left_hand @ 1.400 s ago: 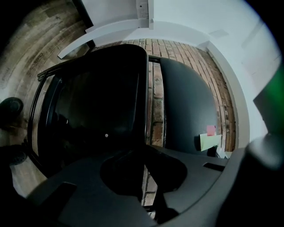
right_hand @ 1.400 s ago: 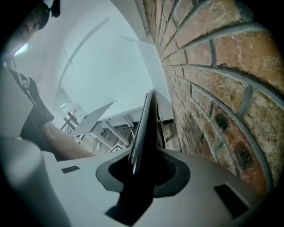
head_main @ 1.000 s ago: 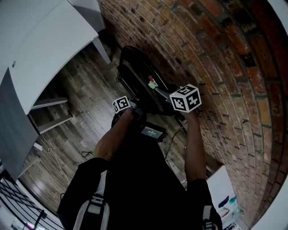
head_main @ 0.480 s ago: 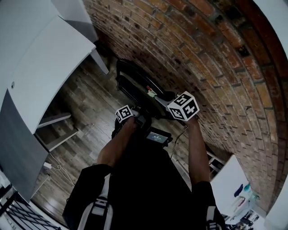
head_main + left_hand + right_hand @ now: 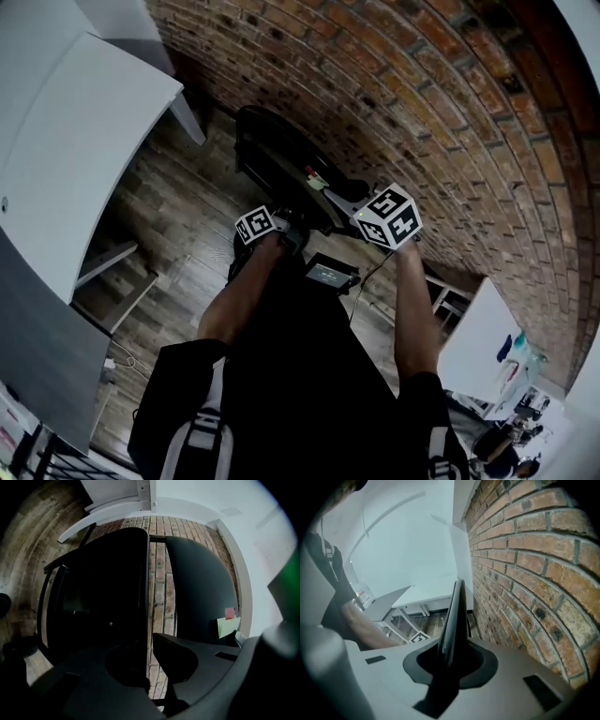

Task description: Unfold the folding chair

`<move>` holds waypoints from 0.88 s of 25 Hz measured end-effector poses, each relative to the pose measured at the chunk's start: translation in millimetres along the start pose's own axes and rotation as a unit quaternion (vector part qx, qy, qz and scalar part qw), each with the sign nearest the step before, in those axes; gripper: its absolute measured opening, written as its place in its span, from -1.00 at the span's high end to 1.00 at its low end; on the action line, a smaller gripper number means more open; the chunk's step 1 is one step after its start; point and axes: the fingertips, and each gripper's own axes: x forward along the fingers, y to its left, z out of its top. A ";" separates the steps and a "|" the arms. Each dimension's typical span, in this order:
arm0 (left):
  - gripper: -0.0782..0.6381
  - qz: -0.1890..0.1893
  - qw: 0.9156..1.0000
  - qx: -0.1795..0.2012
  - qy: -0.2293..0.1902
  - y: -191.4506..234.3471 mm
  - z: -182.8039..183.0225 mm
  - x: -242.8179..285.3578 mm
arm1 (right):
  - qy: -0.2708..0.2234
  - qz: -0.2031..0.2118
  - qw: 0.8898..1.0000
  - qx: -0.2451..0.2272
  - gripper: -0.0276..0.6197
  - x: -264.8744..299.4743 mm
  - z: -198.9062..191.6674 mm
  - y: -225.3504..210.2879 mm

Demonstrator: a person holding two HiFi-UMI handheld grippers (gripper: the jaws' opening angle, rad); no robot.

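Drifted along the brick wall point(image 5: 450, 112), right tongs point(image 5: 451, 660), just closing, clamp an upright edge of the folding chair point(image 5: 272, 155) (left tongs point(image 5: 149, 656) pinch its seat).

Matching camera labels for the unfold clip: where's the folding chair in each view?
Head view: folding chair at upper centre, by the brick wall.
Left gripper view: it fills the middle as two black panels, with the wall showing between them.
Right gripper view: it is a thin black edge rising from bottom centre, with the wall at right.
Shared landmark: the brick wall.
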 end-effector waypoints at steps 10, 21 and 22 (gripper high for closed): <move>0.68 -0.049 0.994 0.017 0.092 -43.7 -17.1 -0.7 | -0.018 -0.071 0.996 0.056 0.68 -40.0 11.7 21.9; 0.68 -0.062 0.981 0.035 0.179 -59.5 -59.3 -26.4 | -0.051 -0.134 0.978 0.152 0.68 -76.4 -16.7 51.3; 0.68 -0.062 0.980 0.037 0.184 -59.5 -63.8 -29.8 | -0.053 -0.137 0.977 0.157 0.68 -78.9 -20.2 55.4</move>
